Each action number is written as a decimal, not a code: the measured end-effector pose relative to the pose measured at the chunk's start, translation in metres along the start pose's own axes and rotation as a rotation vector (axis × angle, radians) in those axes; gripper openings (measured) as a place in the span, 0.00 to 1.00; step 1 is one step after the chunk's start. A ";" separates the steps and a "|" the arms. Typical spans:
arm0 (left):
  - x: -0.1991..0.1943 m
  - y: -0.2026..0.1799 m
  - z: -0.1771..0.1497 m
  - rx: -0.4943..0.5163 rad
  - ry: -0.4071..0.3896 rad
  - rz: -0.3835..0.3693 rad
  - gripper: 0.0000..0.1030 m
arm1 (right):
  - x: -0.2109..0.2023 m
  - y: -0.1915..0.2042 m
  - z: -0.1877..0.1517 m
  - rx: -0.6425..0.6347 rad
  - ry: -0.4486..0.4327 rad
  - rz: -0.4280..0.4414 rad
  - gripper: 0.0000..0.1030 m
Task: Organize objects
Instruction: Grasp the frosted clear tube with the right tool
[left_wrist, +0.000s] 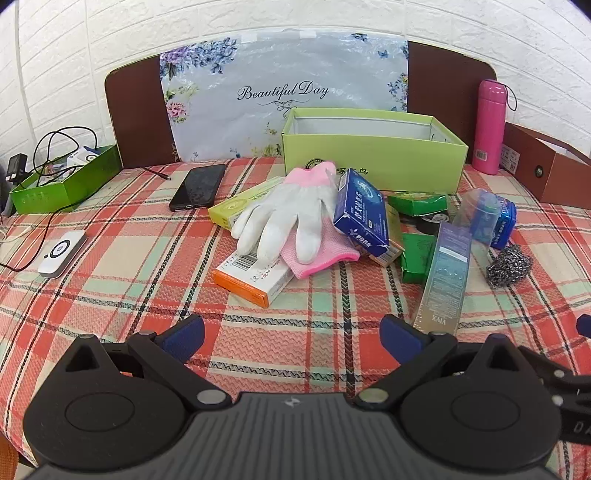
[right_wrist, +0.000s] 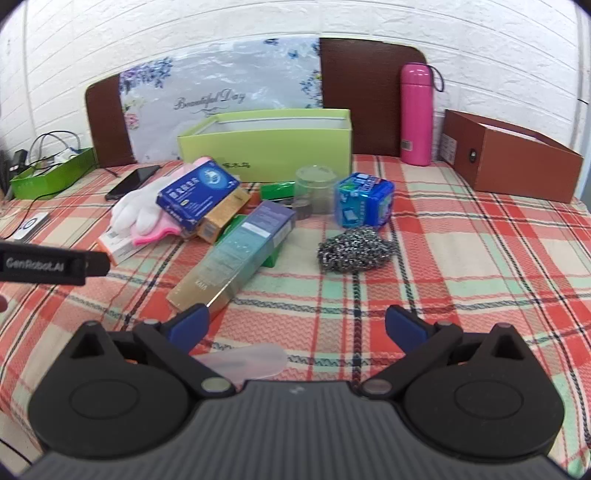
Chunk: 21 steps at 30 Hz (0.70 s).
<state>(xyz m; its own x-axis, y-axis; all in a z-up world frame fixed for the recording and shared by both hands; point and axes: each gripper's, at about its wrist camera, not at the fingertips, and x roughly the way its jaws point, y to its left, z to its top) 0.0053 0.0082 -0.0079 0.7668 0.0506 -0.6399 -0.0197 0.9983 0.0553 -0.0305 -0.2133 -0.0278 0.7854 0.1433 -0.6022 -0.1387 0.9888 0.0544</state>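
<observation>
Plaid-covered bed (left_wrist: 110, 266) clutter is heaped before the lime box (left_wrist: 373, 158), awaiting sorting; both tongs (left_wrist: 291, 334) (right_wrist: 295, 325) are held wide, empty.

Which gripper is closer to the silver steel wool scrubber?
Right. The right gripper sits just short of the silver steel wool scrubber; from the left gripper it lies far off to the right.

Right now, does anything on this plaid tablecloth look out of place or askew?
Yes. The small boxes lie in a jumble in front of the empty light green cardboard box. A white and pink glove drapes over an orange and white carton, and a dark blue box leans tilted on the pile.
</observation>
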 end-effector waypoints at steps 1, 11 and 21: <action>0.001 0.000 0.000 0.001 0.002 0.002 1.00 | 0.001 0.000 -0.001 -0.015 -0.001 0.019 1.00; 0.015 0.004 0.003 -0.004 0.024 -0.017 1.00 | 0.026 0.004 -0.023 -0.241 0.016 0.236 1.00; 0.019 -0.003 0.026 -0.010 -0.015 -0.095 1.00 | 0.049 0.017 -0.014 -0.287 0.067 0.493 0.73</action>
<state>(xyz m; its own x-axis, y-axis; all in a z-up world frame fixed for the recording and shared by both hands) 0.0365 0.0058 -0.0008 0.7751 -0.0451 -0.6302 0.0474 0.9988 -0.0131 -0.0030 -0.1904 -0.0679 0.5478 0.5722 -0.6104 -0.6442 0.7540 0.1288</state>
